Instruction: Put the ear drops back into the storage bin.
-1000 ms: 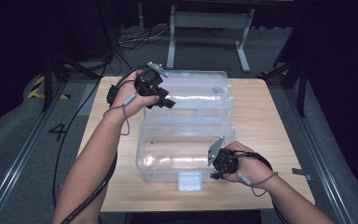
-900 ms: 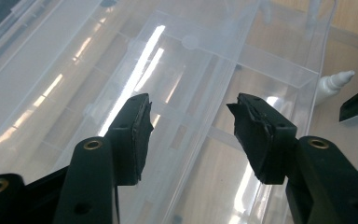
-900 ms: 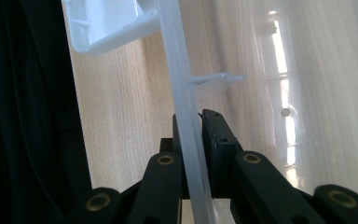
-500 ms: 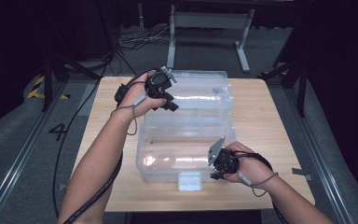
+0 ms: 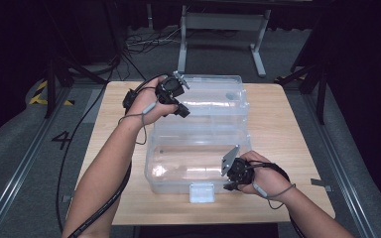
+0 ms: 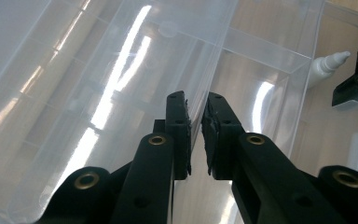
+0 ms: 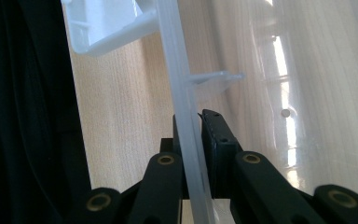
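Note:
A clear plastic box lies open on the wooden table (image 5: 287, 129), with a near half (image 5: 193, 158) and a far half (image 5: 213, 96). My left gripper (image 5: 182, 111) is at the far half's left front edge. Its jaws have just been closing, and now its pads (image 6: 179, 126) pinch a thin clear wall (image 6: 214, 56) of that half, with the left gripper (image 6: 195, 100) shut on it. My right gripper (image 5: 227, 187) is at the near half's front right. It is shut on the clear front rim (image 7: 177, 70), which runs up between the jaws of the right gripper (image 7: 191, 114).
A white latch (image 5: 202, 192) sticks out at the middle of the box's front wall, near the table's front edge. A small white nozzle-like thing (image 6: 328, 63) shows through the clear plastic. Cables trail off the table's left side. A metal stand (image 5: 223, 29) is behind the table.
The left hand has shifted a little to the right along the far half, and its jaws have closed on the clear wall. The right hand and the box have kept still.

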Demonstrator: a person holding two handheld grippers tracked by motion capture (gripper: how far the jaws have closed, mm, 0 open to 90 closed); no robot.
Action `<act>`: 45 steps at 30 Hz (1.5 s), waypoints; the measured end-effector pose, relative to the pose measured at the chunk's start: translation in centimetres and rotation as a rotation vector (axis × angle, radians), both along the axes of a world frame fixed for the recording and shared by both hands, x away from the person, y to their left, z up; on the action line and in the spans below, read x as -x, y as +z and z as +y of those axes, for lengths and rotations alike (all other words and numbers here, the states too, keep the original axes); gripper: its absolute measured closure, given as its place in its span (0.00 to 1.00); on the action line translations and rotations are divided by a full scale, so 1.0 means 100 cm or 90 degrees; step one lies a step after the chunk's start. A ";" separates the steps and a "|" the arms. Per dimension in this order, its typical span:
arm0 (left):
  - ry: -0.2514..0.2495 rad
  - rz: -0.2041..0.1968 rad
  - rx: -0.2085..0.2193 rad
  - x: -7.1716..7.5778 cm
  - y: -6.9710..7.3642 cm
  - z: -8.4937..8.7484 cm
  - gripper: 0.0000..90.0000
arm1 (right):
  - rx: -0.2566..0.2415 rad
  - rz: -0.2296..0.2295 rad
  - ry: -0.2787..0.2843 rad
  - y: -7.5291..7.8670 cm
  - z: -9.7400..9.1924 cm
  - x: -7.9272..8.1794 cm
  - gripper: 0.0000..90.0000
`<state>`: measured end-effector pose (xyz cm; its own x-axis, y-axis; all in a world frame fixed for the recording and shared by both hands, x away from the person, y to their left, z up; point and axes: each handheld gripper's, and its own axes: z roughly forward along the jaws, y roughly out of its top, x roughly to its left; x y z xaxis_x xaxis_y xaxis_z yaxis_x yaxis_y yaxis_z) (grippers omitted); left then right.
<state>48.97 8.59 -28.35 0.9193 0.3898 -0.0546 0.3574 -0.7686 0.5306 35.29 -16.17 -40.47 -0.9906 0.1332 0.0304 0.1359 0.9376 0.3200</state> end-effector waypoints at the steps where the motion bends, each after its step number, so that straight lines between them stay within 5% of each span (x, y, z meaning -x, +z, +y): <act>1: 0.000 0.000 0.000 0.000 0.000 0.000 0.91 | 0.000 -0.001 -0.001 0.000 0.000 0.000 0.95; 24: -0.024 -0.030 -0.001 0.025 0.007 0.001 0.92 | 0.001 -0.005 -0.006 -0.001 0.001 0.000 0.95; 45: -0.059 -0.043 -0.037 0.054 0.013 -0.002 0.94 | -0.005 -0.005 -0.008 -0.001 0.000 0.001 0.94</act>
